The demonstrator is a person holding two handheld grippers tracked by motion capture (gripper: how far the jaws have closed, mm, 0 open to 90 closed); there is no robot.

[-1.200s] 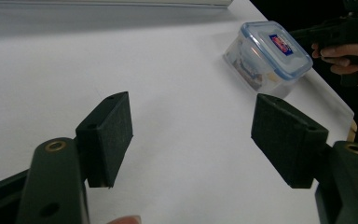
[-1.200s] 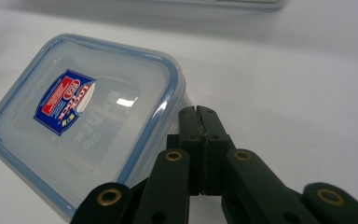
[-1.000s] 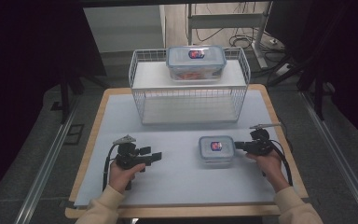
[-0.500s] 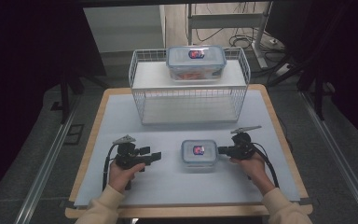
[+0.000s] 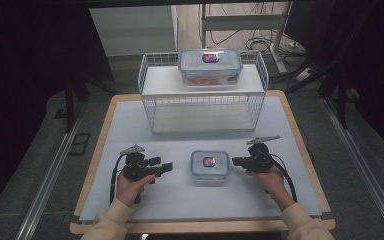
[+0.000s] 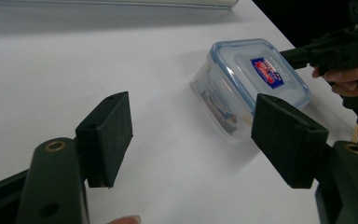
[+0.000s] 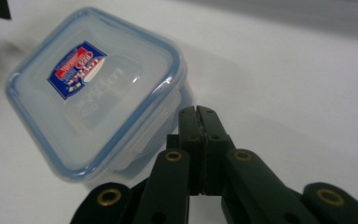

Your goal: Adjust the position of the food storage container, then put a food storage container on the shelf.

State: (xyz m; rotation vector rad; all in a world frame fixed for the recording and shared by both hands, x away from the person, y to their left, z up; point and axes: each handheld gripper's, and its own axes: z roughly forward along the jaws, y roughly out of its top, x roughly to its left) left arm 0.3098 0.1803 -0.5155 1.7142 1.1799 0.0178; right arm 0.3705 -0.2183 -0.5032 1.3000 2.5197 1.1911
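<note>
A small clear food container (image 5: 209, 165) with a blue-rimmed lid and a red-blue label sits on the white table mat, between the two grippers. My right gripper (image 5: 235, 161) is shut with nothing in it, and its tips are right at the container's right side. In the right gripper view the closed tips (image 7: 198, 112) meet beside the container's (image 7: 98, 88) side latch. My left gripper (image 5: 166, 166) is open, a short way left of the container and pointing at it. In the left gripper view its pads (image 6: 109, 135) stand wide apart, with the container (image 6: 251, 79) ahead.
A white wire rack (image 5: 202, 97) stands at the back of the table. A larger clear container (image 5: 210, 65) with the same label sits on its top shelf. The mat (image 5: 180, 200) lies on a wooden table. The floor beyond holds cables.
The right gripper moved left, and the small container slid left in front of it toward the table's middle. Most of that shift came early. The left gripper kept still.
</note>
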